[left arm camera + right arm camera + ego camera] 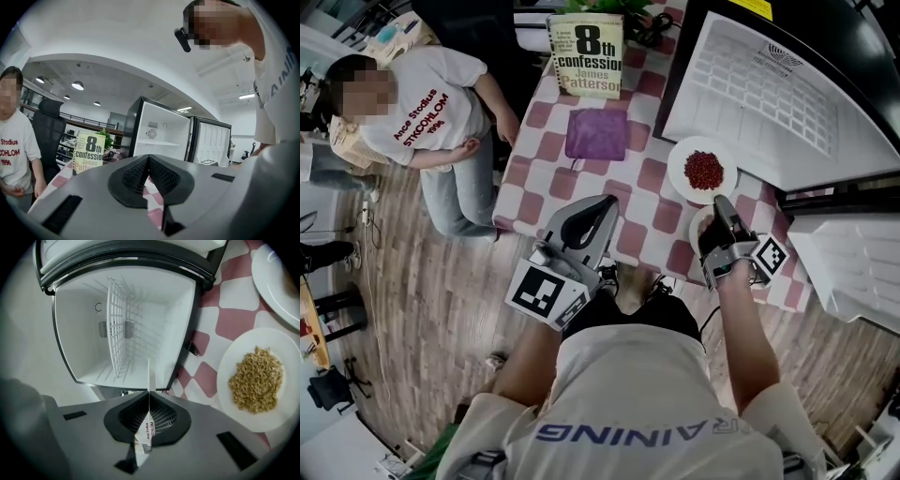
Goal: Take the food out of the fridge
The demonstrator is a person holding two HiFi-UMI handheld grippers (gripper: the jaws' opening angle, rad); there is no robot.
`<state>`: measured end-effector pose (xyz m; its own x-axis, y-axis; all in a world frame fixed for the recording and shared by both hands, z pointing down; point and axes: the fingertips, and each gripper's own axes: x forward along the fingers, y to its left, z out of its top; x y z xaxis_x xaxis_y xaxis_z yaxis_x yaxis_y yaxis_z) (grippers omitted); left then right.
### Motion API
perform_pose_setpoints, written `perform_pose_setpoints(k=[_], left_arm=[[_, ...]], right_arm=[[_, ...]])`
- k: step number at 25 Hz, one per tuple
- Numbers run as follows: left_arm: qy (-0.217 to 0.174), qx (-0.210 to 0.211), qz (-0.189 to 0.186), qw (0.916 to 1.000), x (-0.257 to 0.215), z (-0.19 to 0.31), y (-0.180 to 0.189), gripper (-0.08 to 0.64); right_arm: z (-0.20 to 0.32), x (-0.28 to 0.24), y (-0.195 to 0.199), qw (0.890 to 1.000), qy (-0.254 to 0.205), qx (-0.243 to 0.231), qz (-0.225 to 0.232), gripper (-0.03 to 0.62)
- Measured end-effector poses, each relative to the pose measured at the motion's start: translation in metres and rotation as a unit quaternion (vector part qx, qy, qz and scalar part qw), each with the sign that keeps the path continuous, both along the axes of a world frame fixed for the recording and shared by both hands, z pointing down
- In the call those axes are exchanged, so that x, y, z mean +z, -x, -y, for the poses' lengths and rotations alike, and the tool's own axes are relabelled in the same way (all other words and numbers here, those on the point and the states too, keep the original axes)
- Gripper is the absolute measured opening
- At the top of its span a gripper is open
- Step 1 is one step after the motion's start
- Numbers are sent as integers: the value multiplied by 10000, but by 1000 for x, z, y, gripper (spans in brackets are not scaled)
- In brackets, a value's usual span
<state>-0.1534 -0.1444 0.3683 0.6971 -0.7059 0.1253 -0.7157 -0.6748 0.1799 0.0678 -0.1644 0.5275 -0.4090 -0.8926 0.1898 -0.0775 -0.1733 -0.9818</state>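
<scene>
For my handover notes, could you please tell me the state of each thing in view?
Fridge: door open, shelf bare.
Left gripper: shut, empty.
Right gripper: shut on a white strip.
Bean plate: filled, out of the fridge.
Grain plate: filled, out of the fridge.
Book: upright.

The left tool [148,159] is pointing across the checked bench [152,199], its jaws pressing together with nothing between them. Beyond it a fridge [161,136] is standing with its door [213,143] swung wide, showing white inside. A book [89,152] is standing upright to the fridge's left. A person [14,154] in a white shirt is showing at the left edge, beside a black chair [49,129].
</scene>
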Motion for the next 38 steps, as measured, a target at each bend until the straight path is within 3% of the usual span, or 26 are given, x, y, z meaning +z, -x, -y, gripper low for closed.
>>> perform_pose_setpoints(k=[7, 18, 26, 31, 33, 38], left_arm=[[86, -467, 77, 9988, 10, -19, 29, 6], [212, -988, 83, 9948, 22, -46, 66, 6], [278, -1079, 63, 9938, 23, -47, 78, 6], [288, -936, 78, 9952, 24, -40, 76, 6], [312, -854, 86, 9958, 25, -36, 73, 6], [306, -552, 112, 9979, 26, -25, 62, 6]], right_arm=[[-30, 37, 47, 9968, 235, -760, 5, 26], [-42, 84, 123, 9825, 504, -1777, -239, 26], [-50, 100, 140, 9782, 674, -1925, -387, 26], [-51, 108, 138, 9747, 813, -1927, -792, 36], [-52, 109, 139, 9721, 821, -1972, -974, 116], [-58, 114, 138, 9504, 936, -2257, -1923, 146]])
